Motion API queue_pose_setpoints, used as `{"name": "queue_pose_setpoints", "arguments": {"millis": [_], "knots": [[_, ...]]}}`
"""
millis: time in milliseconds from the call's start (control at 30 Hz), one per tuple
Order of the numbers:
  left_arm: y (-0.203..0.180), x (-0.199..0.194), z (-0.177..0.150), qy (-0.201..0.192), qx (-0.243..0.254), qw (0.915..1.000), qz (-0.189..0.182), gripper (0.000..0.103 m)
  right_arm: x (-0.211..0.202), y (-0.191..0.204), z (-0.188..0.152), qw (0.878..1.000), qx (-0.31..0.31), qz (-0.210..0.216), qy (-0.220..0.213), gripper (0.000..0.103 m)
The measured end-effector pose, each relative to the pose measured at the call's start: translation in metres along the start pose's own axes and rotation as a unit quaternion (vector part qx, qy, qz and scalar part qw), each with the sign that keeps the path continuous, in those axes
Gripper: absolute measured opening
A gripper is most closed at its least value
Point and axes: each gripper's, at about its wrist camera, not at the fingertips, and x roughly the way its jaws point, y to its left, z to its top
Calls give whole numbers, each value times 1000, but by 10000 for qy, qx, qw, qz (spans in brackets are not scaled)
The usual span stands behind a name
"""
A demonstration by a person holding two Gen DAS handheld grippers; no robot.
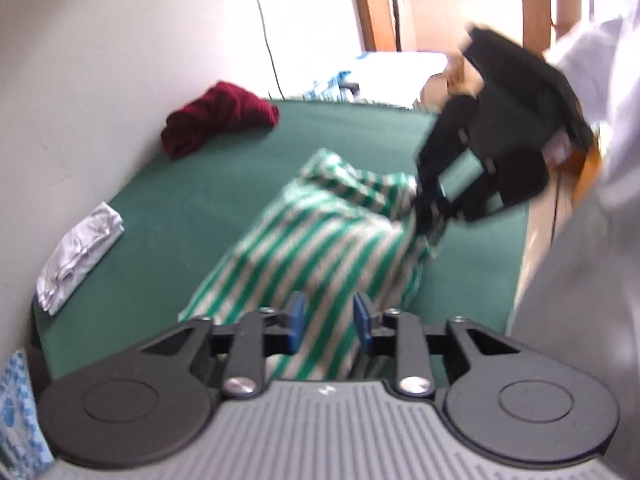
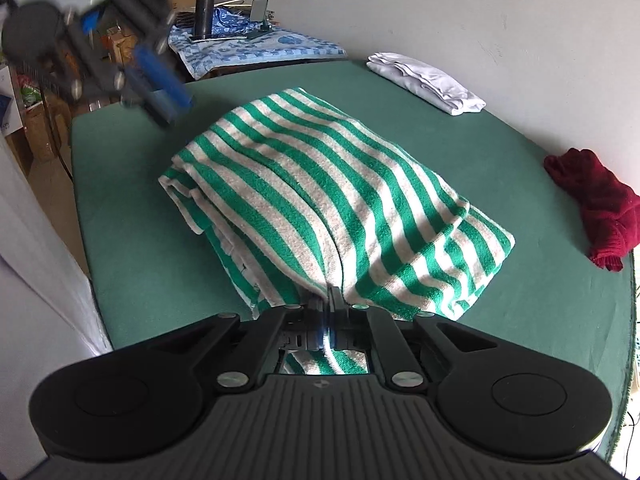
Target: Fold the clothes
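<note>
Your left tool (image 1: 329, 322) has black linkage arms, silver screws, two round black discs and a grey ribbed body, and its fingers carry blue pads (image 1: 297, 320). Your right tool (image 2: 329, 316) is built the same, with a small round emblem on the ribbed body. You wear a white sleeve (image 1: 600, 128) and grey cloth below it.

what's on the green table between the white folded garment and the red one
Nothing: bare green table separates the white folded garment from the red garment, clearest in the right wrist view.
</note>
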Motion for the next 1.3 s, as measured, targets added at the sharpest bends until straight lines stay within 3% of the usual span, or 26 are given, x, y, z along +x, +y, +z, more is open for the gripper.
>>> {"name": "queue_pose_setpoints", "arguments": {"millis": [100,200,333,400,433,500,533,600,700,733,767,833,900,967,1067,1100,1167,1233,1300], "knots": [[5,40,14,-93,-82,9999,-83,31,-2,1,1,10000,27,-15,-2,6],[0,84,8,248,55,9993,-275,25,-5,3,2,10000,22,-14,42,7],[-14,83,-18,121,346,9992,-146,24,-18,-2,4,9990,289,253,216,8],[-11,82,-20,164,241,9994,-211,24,-35,-20,10,9956,871,316,-113,7],[-10,82,-21,177,199,9994,-235,24,-42,-34,13,9909,1291,132,-360,9],[-12,84,-21,164,254,9993,-201,24,-49,-64,17,9739,2113,-361,-743,24],[-13,85,-21,157,282,9993,-184,24,-40,-79,16,9650,2464,-559,-702,32],[-14,84,-23,136,302,9993,-144,24,-20,-107,14,9432,3142,-920,-566,32],[-15,84,-24,102,334,9994,-74,24,9,-132,5,9150,3941,-588,-635,34],[-16,83,-24,95,349,9993,-50,24,15,-134,5,9116,4025,-526,-644,28],[-16,83,-24,91,361,9993,-27,24,20,-135,5,9092,4085,-482,-644,13],[-18,82,-25,68,338,9994,6,24,18,-130,6,9177,3828,-904,-563,2],[-18,81,-26,29,254,9997,22,24,20,-133,-1,9169,3791,-1230,-219,0],[-18,81,-27,2,182,9998,22,24,34,-139,-18,9070,3896,-1587,171,0],[-18,81,-26,17,152,9999,20,24,20,-145,-34,8837,4474,-1352,-245,0],[-18,81,-25,11,147,9999,19,24,8,-145,-36,8730,4692,-1220,-537,4],[-17,82,-25,-5,134,9999,14,24,-7,-146,-32,8600,4964,-777,-887,27],[-17,82,-25,-10,130,9999,7,24,-2,-148,-17,8577,5016,-449,-1034,45],[-18,81,-25,-9,166,9999,8,24,12,-147,-2,8701,4826,-349,-933,42]]}}
